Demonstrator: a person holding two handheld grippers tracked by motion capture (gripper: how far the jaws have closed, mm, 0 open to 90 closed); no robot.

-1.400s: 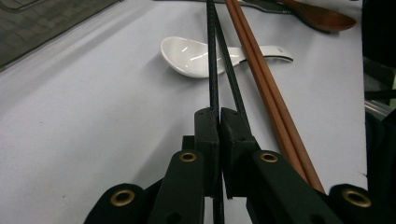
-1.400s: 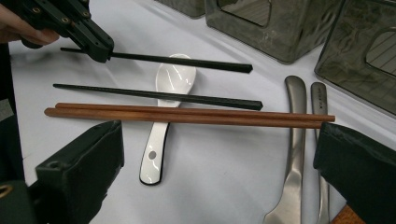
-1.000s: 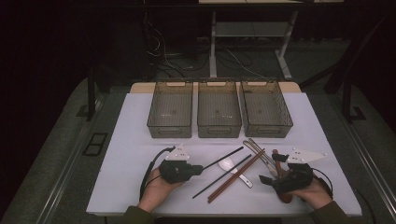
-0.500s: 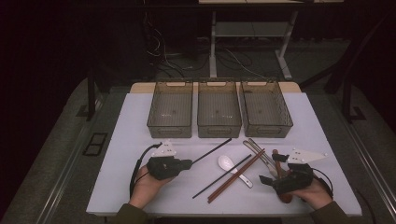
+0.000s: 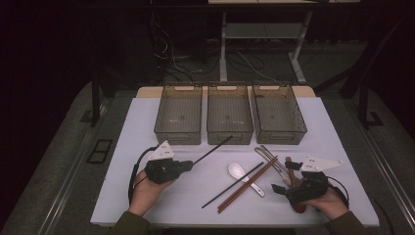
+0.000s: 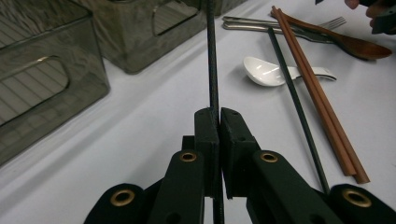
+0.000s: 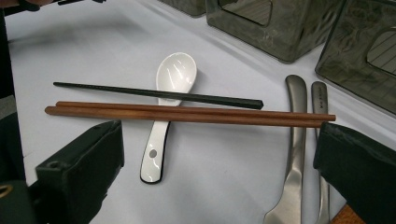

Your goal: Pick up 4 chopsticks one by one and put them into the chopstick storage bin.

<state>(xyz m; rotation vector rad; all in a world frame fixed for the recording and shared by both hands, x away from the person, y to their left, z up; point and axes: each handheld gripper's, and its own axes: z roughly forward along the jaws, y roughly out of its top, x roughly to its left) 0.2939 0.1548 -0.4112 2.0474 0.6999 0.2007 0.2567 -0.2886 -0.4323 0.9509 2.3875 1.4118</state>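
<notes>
Holding one black chopstick (image 5: 211, 149), our left gripper (image 5: 188, 165) had its jaws clamped on the stick's near end; in the left gripper view the stick (image 6: 212, 56) ran straight out between the closed jaws (image 6: 219, 116). Its long axis pointed up and right in the high view, with the far tip at the front wall of the middle bin (image 5: 229, 113), between it and the left bin (image 5: 179, 114). So the bins lay straight ahead along the stick's own line, and the left hand was plainly the nearer one.

Our right gripper (image 5: 276, 188) sat with jaws wide apart and nothing between them (image 7: 215, 177). In front of it lay the second black chopstick (image 7: 159, 95), the brown chopstick pair (image 7: 187, 113), the white spoon (image 7: 170, 88) and the metal cutlery (image 7: 296, 154).

Versus the earlier frames: our left hand had shifted left and slightly away from the pile, carrying the stick with it, so the stick's tip now reached the bin fronts. The right hand hadn't moved. We judged that the next move would be a lift and feed along the stick's axis into a bin.
</notes>
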